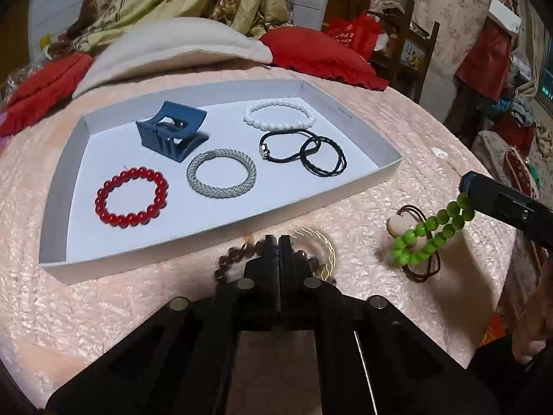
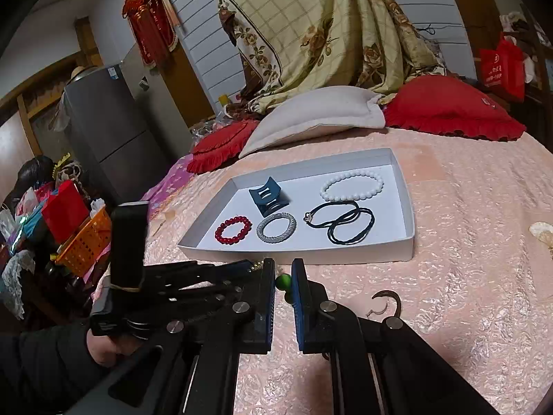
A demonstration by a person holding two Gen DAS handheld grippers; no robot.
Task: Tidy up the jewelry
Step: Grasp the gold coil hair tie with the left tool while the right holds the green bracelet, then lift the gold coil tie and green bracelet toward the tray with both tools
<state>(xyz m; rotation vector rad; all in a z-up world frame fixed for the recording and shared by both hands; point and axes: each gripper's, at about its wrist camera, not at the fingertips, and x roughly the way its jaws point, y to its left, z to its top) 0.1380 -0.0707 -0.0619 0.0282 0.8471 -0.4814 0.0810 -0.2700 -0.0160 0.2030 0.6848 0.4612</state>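
A green bead (image 2: 282, 282) is pinched between the fingers of the right gripper (image 2: 283, 288) above the pink bedspread (image 2: 466, 276). Beyond it, a white tray (image 2: 402, 186) is seen holding a red bead bracelet (image 2: 233, 230), a silver bracelet (image 2: 276, 227), a blue hair claw (image 2: 268, 197), a white bead bracelet (image 2: 352, 184) and black hair ties (image 2: 342, 221). The left gripper (image 2: 257, 266) is seen at the left, its jaw state hidden.

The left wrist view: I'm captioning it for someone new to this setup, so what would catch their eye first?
Probably the bright green bead bracelet dangling from the right gripper above the pink bedspread, right of the white tray. Next, the tray's neat contents: a red bead bracelet at its near left and a blue hair claw behind it.
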